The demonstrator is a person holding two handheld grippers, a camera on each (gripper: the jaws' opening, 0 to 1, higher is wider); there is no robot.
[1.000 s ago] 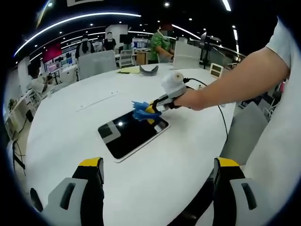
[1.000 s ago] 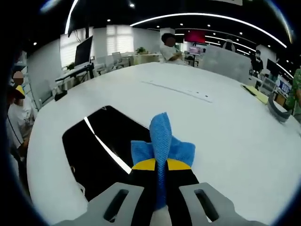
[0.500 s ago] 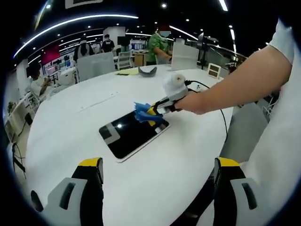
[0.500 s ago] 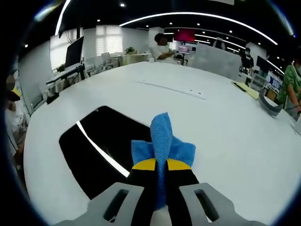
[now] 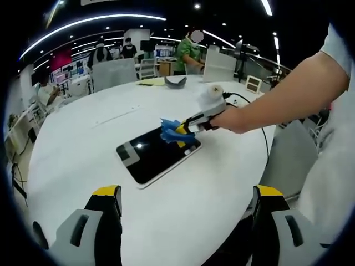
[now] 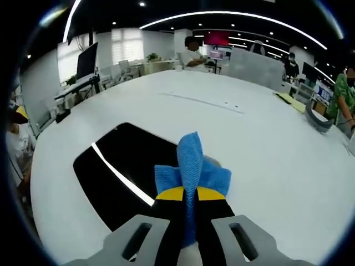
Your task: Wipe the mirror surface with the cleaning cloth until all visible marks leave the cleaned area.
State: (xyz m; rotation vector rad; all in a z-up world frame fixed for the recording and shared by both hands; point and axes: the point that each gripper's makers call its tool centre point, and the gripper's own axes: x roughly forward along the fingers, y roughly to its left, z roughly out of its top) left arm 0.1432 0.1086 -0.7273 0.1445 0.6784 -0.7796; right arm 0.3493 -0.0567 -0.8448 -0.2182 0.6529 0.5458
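Right gripper (image 6: 190, 208) clamping blue cloth (image 6: 191, 166) over mirror (image 5: 155, 155); left gripper (image 5: 186, 227) agape, table (image 5: 77, 144) around.

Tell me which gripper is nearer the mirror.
Right. The right gripper, jaws shut on the blue cloth, sits at the mirror's edge, the cloth over the glass. The left gripper hangs back near the table's rim, jaws open, well short of the mirror.

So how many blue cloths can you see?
1. The blue cloth is pinched in the right gripper, by the mirror edge on the white table. Another could be hidden outside the views.
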